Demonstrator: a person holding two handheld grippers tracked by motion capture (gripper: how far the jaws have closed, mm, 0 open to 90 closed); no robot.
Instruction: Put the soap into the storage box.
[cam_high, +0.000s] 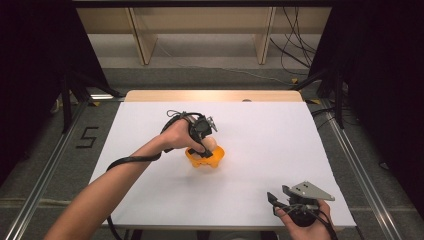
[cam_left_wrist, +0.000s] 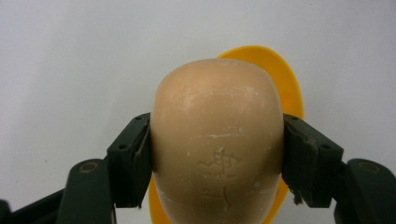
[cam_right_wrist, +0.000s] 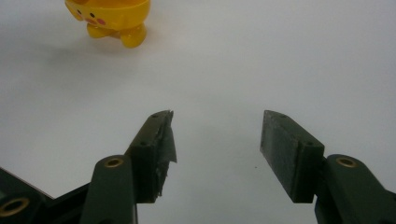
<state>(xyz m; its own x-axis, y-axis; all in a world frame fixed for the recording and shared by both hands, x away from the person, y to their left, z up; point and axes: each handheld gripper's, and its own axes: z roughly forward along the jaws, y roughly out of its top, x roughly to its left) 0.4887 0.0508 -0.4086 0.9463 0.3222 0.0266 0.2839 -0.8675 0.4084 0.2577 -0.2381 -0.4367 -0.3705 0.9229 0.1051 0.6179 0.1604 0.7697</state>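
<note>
A yellow bowl (cam_high: 206, 158) with small feet and a painted face stands near the middle of the white table. My left gripper (cam_high: 206, 145) is over it, shut on a beige egg-shaped object (cam_left_wrist: 217, 140) that sits in or just above the yellow bowl (cam_left_wrist: 285, 84); I cannot tell whether it touches. Both pads (cam_left_wrist: 135, 158) press the egg's sides. My right gripper (cam_high: 276, 201) rests near the table's front right edge, open, with nothing between its jaws. In the right gripper view the bowl (cam_right_wrist: 109, 18) stands far off at upper left, beyond the gripper (cam_right_wrist: 217, 140).
The white table sheet (cam_high: 280, 140) has bare room to the right and left of the bowl. A wooden strip (cam_high: 212, 95) borders the far edge. Metal rails, cables and wooden shelf legs lie beyond on the floor.
</note>
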